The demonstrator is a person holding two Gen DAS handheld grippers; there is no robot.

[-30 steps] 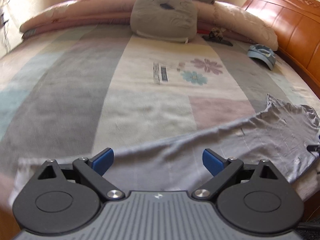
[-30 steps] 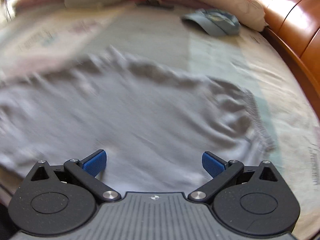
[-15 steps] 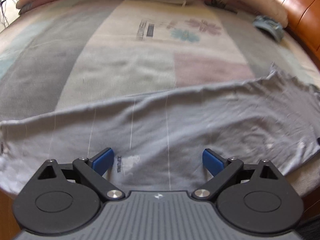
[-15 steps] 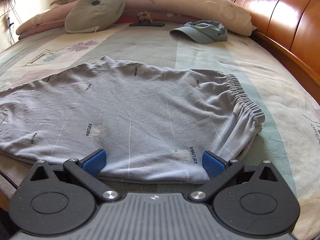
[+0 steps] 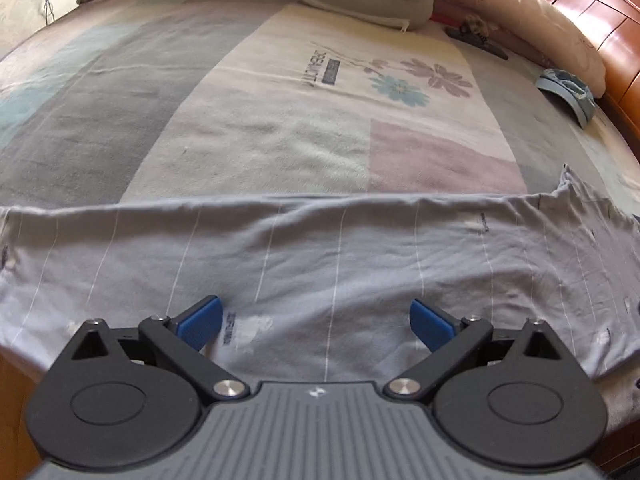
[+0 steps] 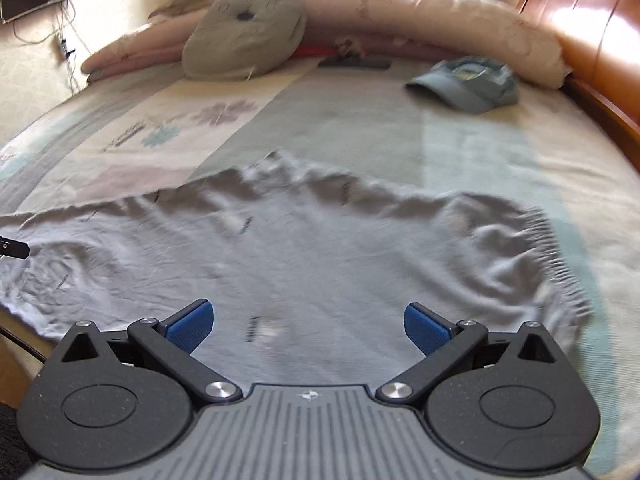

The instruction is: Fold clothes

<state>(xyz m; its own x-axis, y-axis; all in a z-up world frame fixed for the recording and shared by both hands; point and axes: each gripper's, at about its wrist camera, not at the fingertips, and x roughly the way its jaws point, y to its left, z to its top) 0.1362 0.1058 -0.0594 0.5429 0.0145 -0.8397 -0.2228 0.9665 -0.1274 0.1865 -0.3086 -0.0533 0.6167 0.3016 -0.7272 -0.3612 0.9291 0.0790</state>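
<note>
**Grey trousers spread along the near edge of a bed**

Grey trousers (image 5: 320,264) lie flat across the patterned bedspread (image 5: 280,140). The left gripper (image 5: 316,322) and right gripper (image 6: 308,322) hover over them, fingers spread wide, holding nothing. A blue cap (image 6: 468,80) sits at 1 o'clock, a grey cushion (image 6: 244,44) at 11 o'clock.

Blue cap (image 6: 466,84), grey cushion (image 6: 244,42) (face-printed), bedspread (image 5: 260,136)
</note>
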